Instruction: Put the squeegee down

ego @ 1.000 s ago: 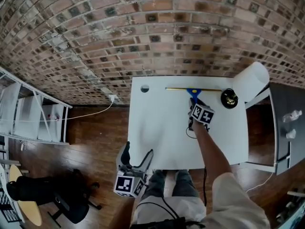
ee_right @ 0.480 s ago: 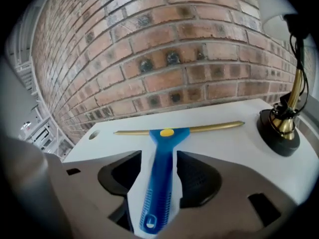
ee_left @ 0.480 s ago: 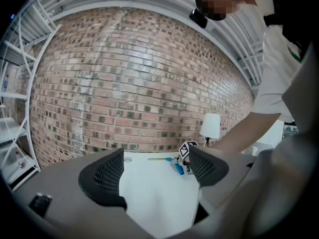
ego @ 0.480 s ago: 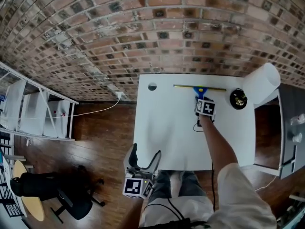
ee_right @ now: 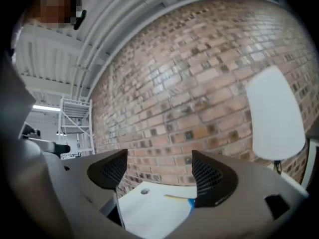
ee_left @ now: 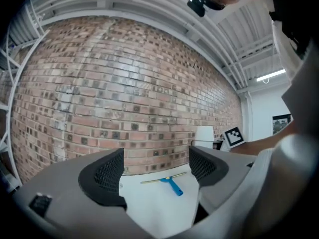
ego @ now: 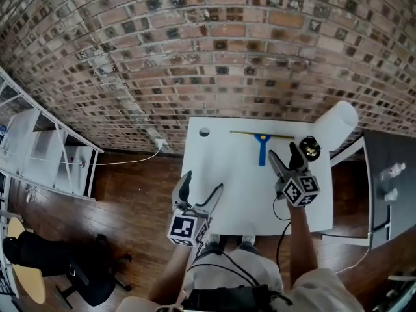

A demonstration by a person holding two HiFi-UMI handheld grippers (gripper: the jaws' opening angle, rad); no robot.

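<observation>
My right gripper (ego: 284,153): jaws just opened wide, nothing between them. My left gripper (ego: 203,186): jaws spread, empty. The blue-handled, brass-bladed squeegee (ego: 262,145) lies flat on the white table (ego: 218,168), ahead of both jaws and untouched.

White table (ego: 227,181) with squeegee (ego: 262,147), black round object (ego: 311,149)

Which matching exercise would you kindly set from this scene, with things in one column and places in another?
1 squeegee
2 left gripper
3 right gripper
4 round hole

A table's far left corner
B at the table's near left corner
C above the table's right side
D flat by the table's far edge

Pairs: 1-D, 2-B, 3-C, 4-A. The right gripper's jaws have just been opening, nothing between them.
</observation>
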